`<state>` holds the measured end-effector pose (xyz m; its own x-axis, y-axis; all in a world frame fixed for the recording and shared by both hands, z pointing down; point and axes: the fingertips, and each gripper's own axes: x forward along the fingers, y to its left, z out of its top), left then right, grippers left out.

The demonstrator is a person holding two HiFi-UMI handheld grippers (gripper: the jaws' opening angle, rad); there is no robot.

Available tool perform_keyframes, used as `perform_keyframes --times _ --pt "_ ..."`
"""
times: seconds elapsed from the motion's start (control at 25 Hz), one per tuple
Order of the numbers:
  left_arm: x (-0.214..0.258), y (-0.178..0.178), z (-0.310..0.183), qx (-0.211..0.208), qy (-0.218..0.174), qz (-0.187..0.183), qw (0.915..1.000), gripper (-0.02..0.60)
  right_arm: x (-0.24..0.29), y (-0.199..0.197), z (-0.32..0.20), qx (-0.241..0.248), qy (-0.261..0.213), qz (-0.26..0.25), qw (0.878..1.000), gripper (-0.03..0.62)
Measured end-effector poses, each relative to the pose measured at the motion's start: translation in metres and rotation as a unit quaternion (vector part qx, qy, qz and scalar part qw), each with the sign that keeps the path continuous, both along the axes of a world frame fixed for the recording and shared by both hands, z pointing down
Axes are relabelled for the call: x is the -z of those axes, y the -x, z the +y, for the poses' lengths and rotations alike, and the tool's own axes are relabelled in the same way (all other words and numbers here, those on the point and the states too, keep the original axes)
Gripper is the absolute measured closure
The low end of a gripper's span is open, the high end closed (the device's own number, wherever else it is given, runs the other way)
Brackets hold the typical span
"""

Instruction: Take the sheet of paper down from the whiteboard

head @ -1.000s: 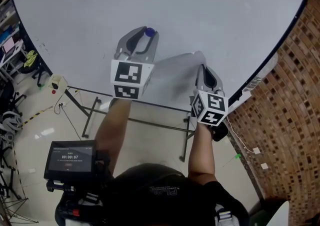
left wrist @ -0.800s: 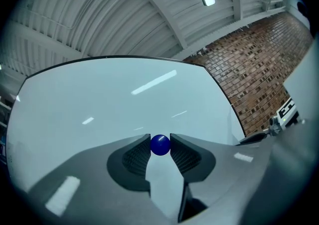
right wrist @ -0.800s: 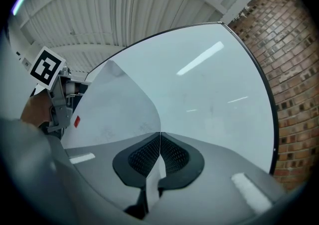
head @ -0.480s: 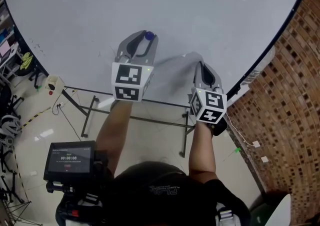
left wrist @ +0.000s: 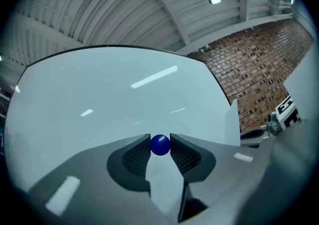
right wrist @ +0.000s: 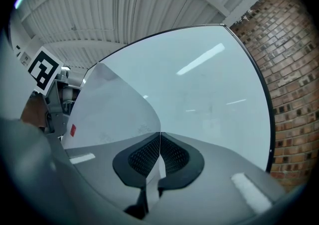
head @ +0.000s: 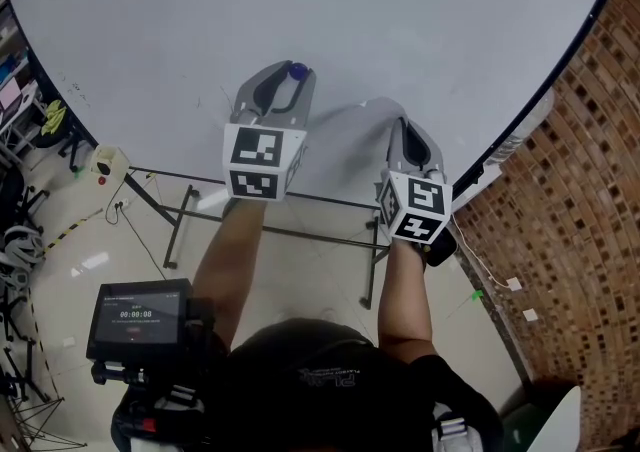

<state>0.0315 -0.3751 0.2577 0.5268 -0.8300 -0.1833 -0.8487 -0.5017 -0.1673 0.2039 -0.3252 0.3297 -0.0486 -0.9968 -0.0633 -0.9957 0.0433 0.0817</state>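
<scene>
The whiteboard (head: 300, 10) fills the upper part of the head view. My left gripper (head: 288, 74) is held just off the board, shut on a small blue ball magnet (head: 297, 70), and the ball sits squarely between the pads (left wrist: 160, 145). The sheet of paper (head: 345, 150) hangs curled away from the board between the two grippers. My right gripper (head: 401, 126) is shut on the sheet's right edge. In the right gripper view the paper (right wrist: 114, 109) bows out to the left of the closed jaws (right wrist: 160, 137).
The board stands on a black metal frame (head: 180, 230). A brick wall (head: 570, 190) runs close along the right. A small screen device (head: 140, 318) hangs at the person's left hip. Cables and clutter (head: 20, 240) lie on the floor at left.
The left gripper has come down a little with the blue magnet still in it. The right gripper has kept its place on the paper.
</scene>
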Motion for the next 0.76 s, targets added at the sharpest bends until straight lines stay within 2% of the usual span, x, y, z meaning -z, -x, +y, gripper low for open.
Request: perform_keyframes --times 0.76 --pt "0.000 0.000 0.000 0.005 0.000 -0.004 1.0000 0.459 -0.005 0.008 -0.003 0.005 0.008 0.013 1.000 0.580"
